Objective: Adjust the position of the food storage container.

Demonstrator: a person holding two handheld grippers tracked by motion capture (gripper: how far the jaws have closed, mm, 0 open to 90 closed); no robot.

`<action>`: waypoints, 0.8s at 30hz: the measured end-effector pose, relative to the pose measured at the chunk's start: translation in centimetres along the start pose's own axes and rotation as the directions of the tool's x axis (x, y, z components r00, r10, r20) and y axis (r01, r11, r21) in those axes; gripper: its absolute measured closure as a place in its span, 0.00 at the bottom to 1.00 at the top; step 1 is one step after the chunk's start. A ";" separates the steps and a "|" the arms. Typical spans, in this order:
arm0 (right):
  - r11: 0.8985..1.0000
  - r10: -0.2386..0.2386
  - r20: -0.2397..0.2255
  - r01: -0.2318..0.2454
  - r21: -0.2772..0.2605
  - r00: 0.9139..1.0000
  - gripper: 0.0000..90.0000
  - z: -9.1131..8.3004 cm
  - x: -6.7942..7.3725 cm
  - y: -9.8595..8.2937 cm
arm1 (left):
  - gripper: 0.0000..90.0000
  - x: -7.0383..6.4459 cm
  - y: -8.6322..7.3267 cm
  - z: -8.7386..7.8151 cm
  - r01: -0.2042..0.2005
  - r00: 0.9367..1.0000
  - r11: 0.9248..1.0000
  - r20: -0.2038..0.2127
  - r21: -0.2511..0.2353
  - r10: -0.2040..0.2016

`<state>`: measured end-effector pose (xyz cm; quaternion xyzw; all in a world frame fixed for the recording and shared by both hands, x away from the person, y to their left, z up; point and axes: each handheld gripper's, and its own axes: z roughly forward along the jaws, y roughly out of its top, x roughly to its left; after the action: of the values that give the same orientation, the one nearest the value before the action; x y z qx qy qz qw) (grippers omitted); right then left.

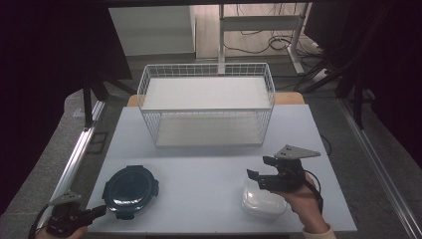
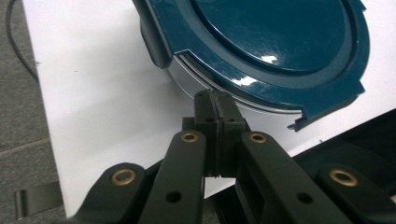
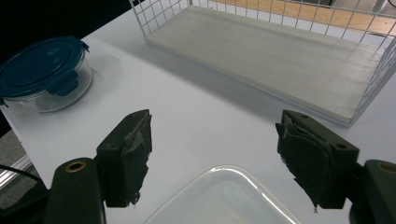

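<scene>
Your left gripper (image 1: 102, 211) sits at the front left corner of the white table (image 1: 199, 169), just off its edge, with its jaws pressed together and nothing between them; in the left gripper view the closed tips (image 2: 215, 100) point at the rim of the round glass container with the dark teal clip-on lid (image 2: 266, 42) and appear to stand just short of it, though you cannot tell from that view whether they touch the glass. That container (image 1: 130, 191) stands on the table near the front left corner, lid on, its side clips down. Your right gripper (image 1: 260, 178) is held in your right hand (image 1: 304, 201) near the front edge, right of the middle, and its jaws are spread wide apart with nothing between them. They hover over the far left part of the clear rectangular container with a translucent lid (image 1: 263, 201), which rests on the table close to the front edge; in the right gripper view its rounded corner (image 3: 224, 198) lies below and between the two open pads (image 3: 133, 149), not clasped by them. A white wire basket (image 1: 206, 102) with a pale board as its floor (image 3: 280, 56) stands at the far middle of the table, well apart from both containers, and the teal-lidded container (image 3: 44, 72) shows at the left of the right gripper view.
</scene>
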<state>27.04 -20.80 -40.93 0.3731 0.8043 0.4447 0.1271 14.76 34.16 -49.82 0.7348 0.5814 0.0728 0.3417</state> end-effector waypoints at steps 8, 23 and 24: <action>1.000 -0.003 0.001 0.003 0.004 1.000 0.29 -0.1 0.0 0.0 | 1.00 -0.5 0.3 0.5 -0.016 0.999 1.000 0.045 0.007 0.015; 1.000 -0.009 -0.003 0.009 -0.002 1.000 0.29 -0.2 0.3 0.2 | 1.00 -1.8 2.2 2.2 -0.047 0.997 0.999 0.068 0.011 0.046; 1.000 -0.008 -0.004 0.008 -0.002 1.000 0.29 -0.2 0.3 0.2 | 1.00 -1.9 2.4 2.3 -0.049 0.996 0.999 0.072 0.011 0.048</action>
<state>26.81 -20.62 -40.59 0.3687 0.8056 0.4459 0.1276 17.28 31.26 -49.62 0.7528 0.5513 0.0508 0.3559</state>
